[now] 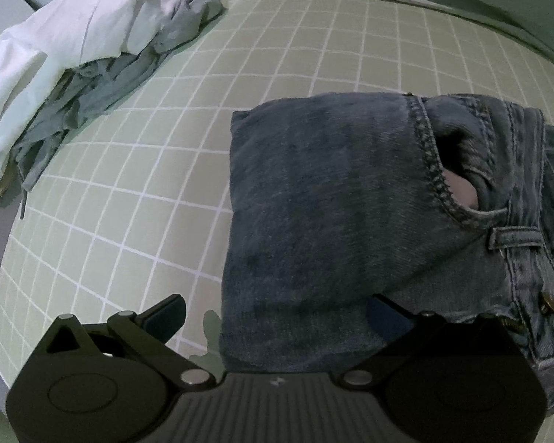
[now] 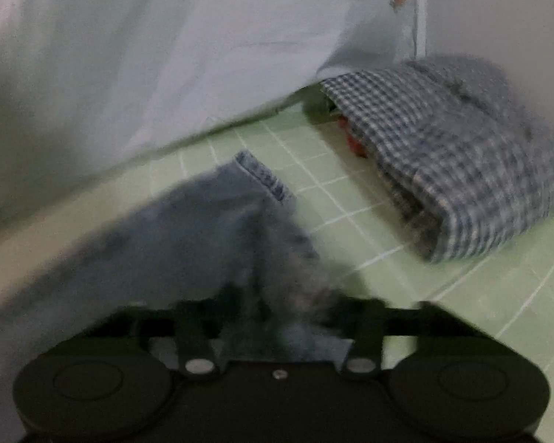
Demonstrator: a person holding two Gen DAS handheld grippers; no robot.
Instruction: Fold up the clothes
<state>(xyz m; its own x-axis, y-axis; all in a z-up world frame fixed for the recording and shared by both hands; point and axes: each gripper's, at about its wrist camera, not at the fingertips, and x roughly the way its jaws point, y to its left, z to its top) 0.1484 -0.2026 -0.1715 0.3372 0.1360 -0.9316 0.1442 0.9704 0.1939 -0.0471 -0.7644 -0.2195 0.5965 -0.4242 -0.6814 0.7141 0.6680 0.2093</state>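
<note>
Your left gripper (image 1: 273,312) gapes wide over the jeans (image 1: 351,221); your right gripper (image 2: 277,313) clamps denim on the mat (image 1: 129,192).

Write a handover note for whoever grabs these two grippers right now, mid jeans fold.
Left gripper: open, fingers straddling the near edge of the folded jeans on the green grid mat.
Right gripper: shut on denim; the view is blurred, with a hemmed leg end showing ahead.
Done: a checked shirt lies folded on the mat.
Left: finish the jeans, then the white and grey clothes pile, unfolded at the mat's far left.
</note>
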